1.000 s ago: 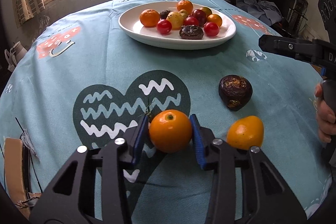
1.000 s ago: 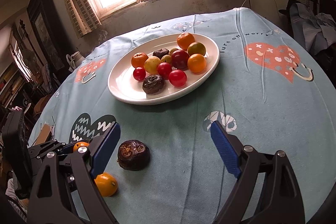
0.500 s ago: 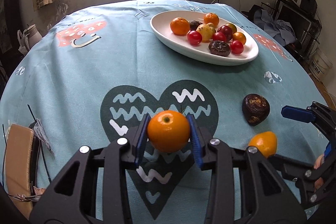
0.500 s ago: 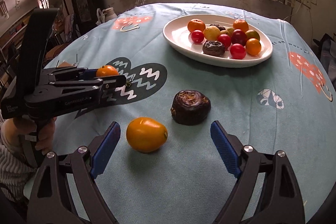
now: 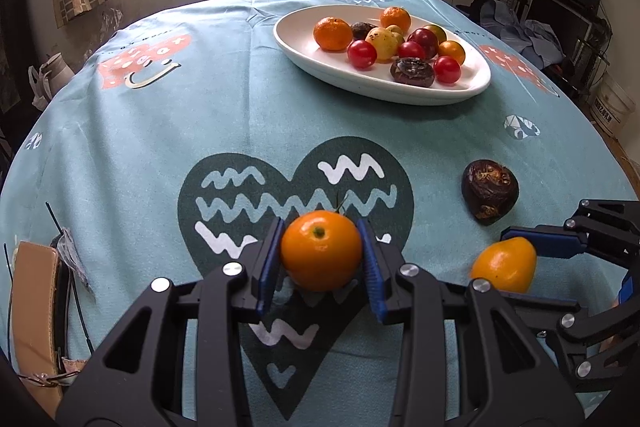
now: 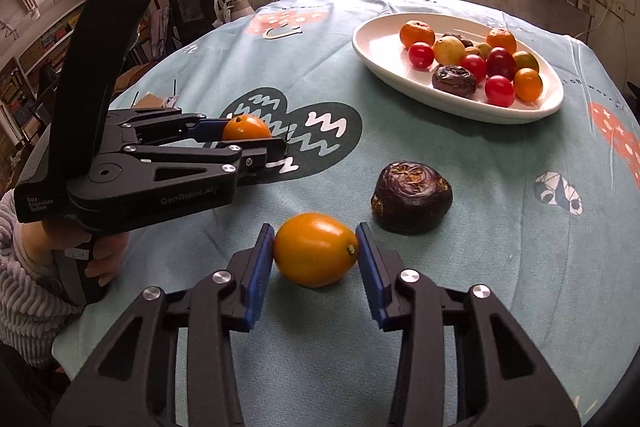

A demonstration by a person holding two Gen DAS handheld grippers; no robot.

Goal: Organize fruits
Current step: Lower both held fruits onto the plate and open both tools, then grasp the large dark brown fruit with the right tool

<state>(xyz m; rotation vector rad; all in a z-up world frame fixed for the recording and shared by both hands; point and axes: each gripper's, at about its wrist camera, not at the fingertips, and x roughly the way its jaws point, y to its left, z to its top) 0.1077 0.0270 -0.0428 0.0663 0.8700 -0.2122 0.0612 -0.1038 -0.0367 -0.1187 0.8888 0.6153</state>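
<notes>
My left gripper is shut on a round orange and holds it just above the dark heart print; it also shows in the right wrist view. My right gripper has its blue pads against both sides of an oval orange fruit resting on the cloth; the same fruit shows in the left wrist view. A dark wrinkled fruit lies just beyond it. A white oval plate with several fruits stands at the far side.
The round table has a teal printed cloth. A tan object lies at its left edge. Window, curtains and room clutter surround the table. The person's left hand holds the left gripper's handle.
My right gripper has moved forward and closed around the oval orange fruit. My left gripper has kept its hold on the round orange and swung slightly left.
</notes>
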